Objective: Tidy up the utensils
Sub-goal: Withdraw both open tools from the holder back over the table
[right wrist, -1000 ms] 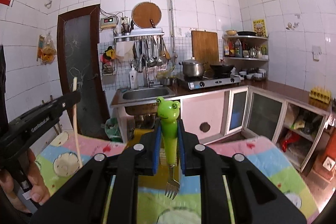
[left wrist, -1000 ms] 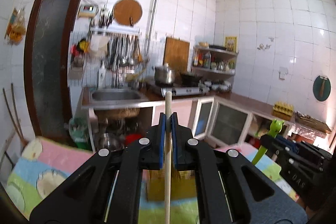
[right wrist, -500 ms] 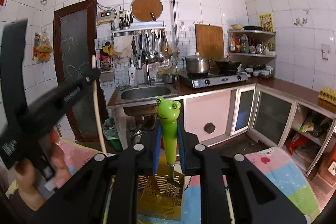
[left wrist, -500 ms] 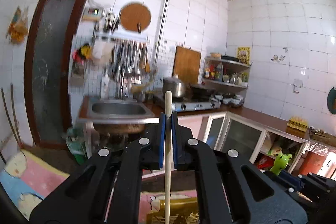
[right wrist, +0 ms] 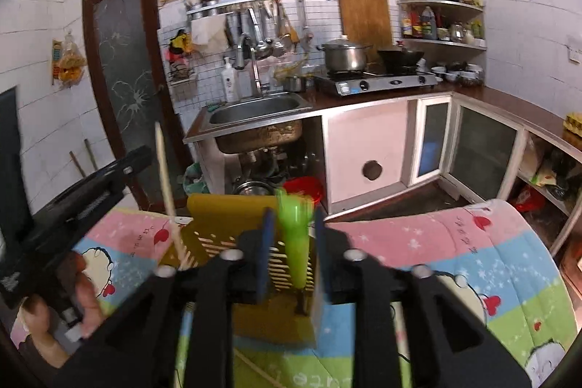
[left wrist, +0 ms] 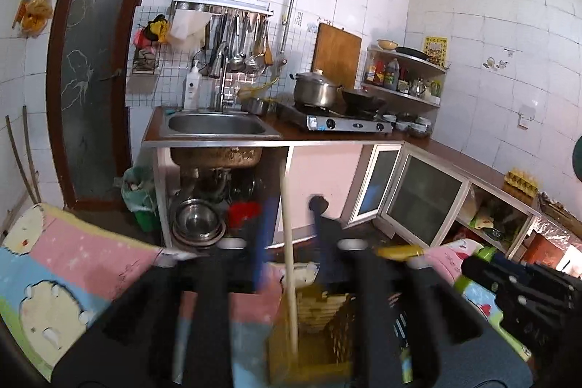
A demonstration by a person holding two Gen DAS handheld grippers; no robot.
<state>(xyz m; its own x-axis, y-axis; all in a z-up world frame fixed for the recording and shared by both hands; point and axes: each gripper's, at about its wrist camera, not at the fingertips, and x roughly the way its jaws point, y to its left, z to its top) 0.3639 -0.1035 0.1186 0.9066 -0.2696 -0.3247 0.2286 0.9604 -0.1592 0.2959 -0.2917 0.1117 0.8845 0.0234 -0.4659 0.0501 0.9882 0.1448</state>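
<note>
Both tongs stand wide. Between the left gripper's [left wrist: 289,235] parted fingers a wooden chopstick [left wrist: 290,253] stands nearly upright, its lower end inside the yellow slotted holder [right wrist: 232,242] on the quilt [right wrist: 454,250]. The right gripper [right wrist: 291,242] flanks the green frog-handled fork [right wrist: 295,242], standing in that holder.

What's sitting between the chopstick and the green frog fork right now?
Only the slatted back wall of the yellow utensil basket; chopstick and fork both stand inside it, per the right wrist view.

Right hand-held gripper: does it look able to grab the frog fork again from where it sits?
Probably yes: the right hand-held gripper is open with the frog fork standing between its fingers in the yellow holder; nothing blocks it.
</note>
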